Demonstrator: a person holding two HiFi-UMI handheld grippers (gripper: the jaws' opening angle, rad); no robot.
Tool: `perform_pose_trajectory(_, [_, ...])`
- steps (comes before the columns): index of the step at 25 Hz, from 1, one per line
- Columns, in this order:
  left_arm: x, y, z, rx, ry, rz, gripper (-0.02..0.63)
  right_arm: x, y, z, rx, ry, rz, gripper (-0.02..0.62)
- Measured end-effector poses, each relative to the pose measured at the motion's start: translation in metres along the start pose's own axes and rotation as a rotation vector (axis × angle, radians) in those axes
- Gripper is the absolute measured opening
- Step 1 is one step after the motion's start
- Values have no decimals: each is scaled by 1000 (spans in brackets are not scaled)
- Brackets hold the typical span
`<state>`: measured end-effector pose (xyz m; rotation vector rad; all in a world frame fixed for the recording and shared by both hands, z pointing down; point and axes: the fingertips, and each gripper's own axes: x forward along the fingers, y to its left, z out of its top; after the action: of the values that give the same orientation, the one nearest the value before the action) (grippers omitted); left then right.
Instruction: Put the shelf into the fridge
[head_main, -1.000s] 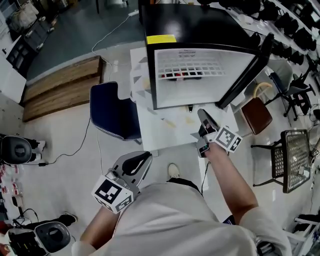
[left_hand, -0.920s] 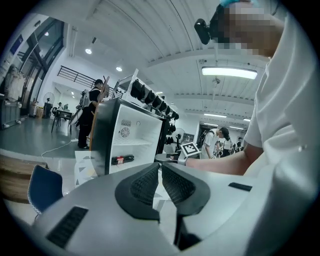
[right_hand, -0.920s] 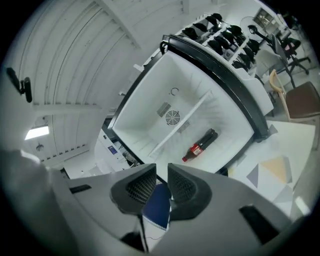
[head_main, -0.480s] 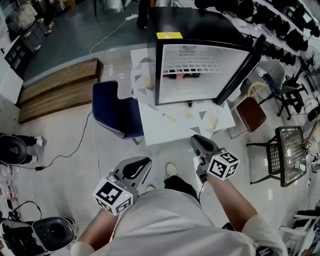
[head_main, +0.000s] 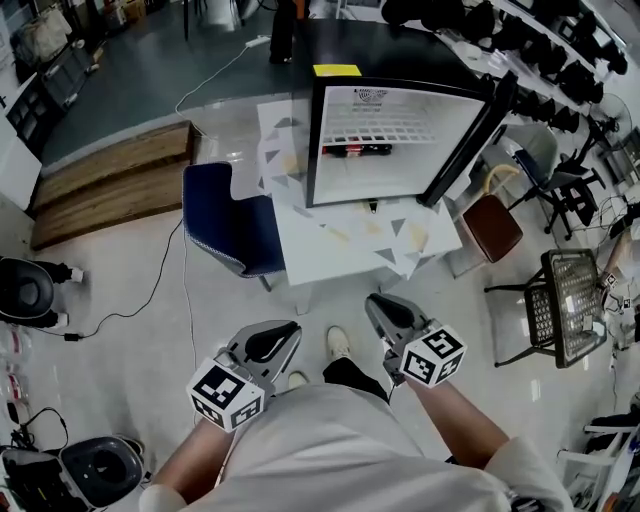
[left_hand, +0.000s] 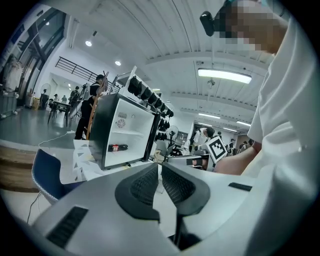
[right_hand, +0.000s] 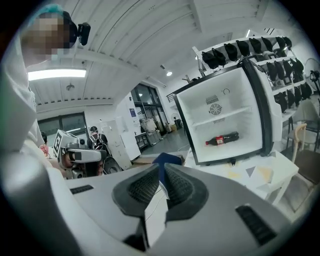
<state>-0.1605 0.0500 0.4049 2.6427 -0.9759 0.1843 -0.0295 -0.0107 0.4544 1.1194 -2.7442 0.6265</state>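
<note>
While I'm holding both grippers back at the torso, the shelf (head_main: 400, 128) is sitting inside the open fridge (head_main: 380, 45), above a bottle (head_main: 356, 150). I'm seeing the left gripper (head_main: 288, 327) pinched together and empty. The right gripper (head_main: 376, 301) jaws have just been closing, leaving a thin gap with nothing between.

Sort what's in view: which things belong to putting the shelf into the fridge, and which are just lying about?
Job: fridge, its open door, shelf already inside.
Lying about: bottle, blue chair, brown chair, wooden platform.
</note>
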Motion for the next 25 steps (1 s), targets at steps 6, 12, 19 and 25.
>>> perform_pose_trajectory(6, [-7,-9,-8,-8,-6,-14,35,-8,18,-13,-18,20,13,12])
perform_pose_trajectory(12, [-16,-13,-15,-10,-7,-30,35,-10,34,-12,-50,11,25,9])
perform_pose_trajectory(19, [-29,-16,-17,-8,-13,-19,35,-13,46,-13,-64,6,38,8])
perform_pose_trajectory(25, [-38,-16,-21,-8,-12,-5,35,-15,53,-17,-68,2,38,8])
